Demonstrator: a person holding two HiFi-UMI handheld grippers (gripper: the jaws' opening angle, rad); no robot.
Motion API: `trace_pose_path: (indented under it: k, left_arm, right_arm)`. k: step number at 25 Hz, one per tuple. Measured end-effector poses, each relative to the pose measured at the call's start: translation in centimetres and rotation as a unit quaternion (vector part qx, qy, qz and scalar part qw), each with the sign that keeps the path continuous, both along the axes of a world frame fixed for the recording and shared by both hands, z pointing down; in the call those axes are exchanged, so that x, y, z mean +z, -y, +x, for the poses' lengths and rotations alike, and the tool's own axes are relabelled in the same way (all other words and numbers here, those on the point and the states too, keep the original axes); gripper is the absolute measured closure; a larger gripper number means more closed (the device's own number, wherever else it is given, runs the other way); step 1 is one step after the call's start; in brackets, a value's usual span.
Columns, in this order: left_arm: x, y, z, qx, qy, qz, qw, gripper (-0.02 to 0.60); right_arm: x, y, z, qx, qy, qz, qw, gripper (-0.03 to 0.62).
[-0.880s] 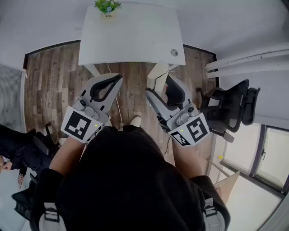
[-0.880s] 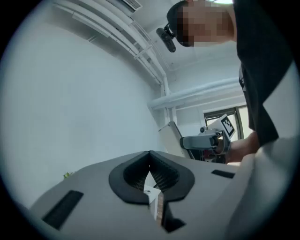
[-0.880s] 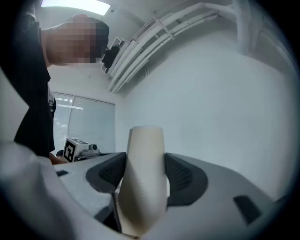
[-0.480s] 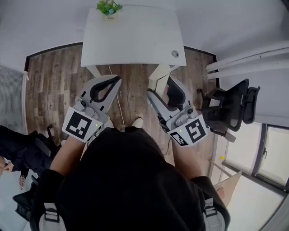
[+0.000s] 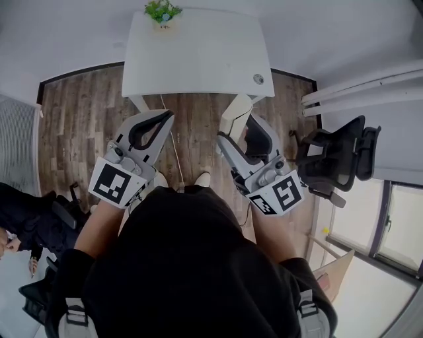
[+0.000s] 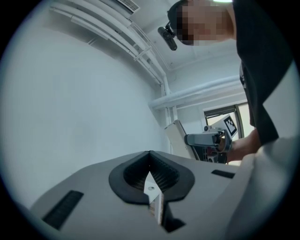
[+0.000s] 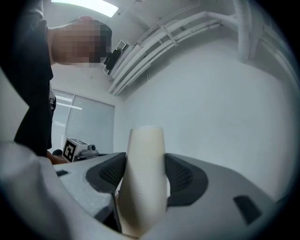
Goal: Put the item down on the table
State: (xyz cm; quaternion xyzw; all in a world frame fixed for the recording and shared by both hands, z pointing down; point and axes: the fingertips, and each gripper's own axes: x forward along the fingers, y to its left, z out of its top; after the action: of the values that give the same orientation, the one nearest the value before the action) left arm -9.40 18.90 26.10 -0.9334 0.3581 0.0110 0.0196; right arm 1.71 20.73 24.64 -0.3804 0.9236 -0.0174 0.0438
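A cream, tapered cup-like item [image 5: 236, 111] sticks out of my right gripper [image 5: 238, 129], which is shut on it, held over the wooden floor in front of the white table [image 5: 198, 53]. In the right gripper view the item [image 7: 144, 183] stands upright with both dark pads against its sides. My left gripper [image 5: 168, 117] hangs level with it on the left, shut with nothing in it. The left gripper view points up at a wall, and there the left gripper [image 6: 150, 155] has its pads meeting.
A small potted plant [image 5: 162, 11] stands at the table's far edge and a round cable port [image 5: 258, 78] sits in its near right corner. A black office chair [image 5: 337, 158] is on the right, another chair [image 5: 46, 221] at the lower left. A thin cable [image 5: 173, 148] lies on the floor.
The table has slid slightly lower and to the right in the head view, and both grippers have edged forward. The right gripper's hold on the item and the shut left gripper are unchanged.
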Motion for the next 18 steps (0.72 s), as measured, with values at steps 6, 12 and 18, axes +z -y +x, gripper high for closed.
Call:
trace_pose_path:
  k: [6, 12, 18]
  left_arm:
    - [0.0, -0.5, -2.0, 0.006, 0.003, 0.005, 1.0000, 0.588]
    - [0.0, -1.2, -4.7, 0.014, -0.007, 0.007, 0.9999, 0.588]
    - [0.6, -1.4, -7.4, 0.020, -0.015, 0.003, 0.9997, 0.588]
  right_arm:
    - [-0.1, -0.6, -2.2, 0.004, -0.003, 0.001, 1.000, 0.326]
    - [-0.1, -1.4, -4.8, 0.020, -0.005, 0.004, 1.000, 0.326]
    - [0.1, -1.9, -7.3, 0.039, -0.005, 0.002, 0.999, 0.326]
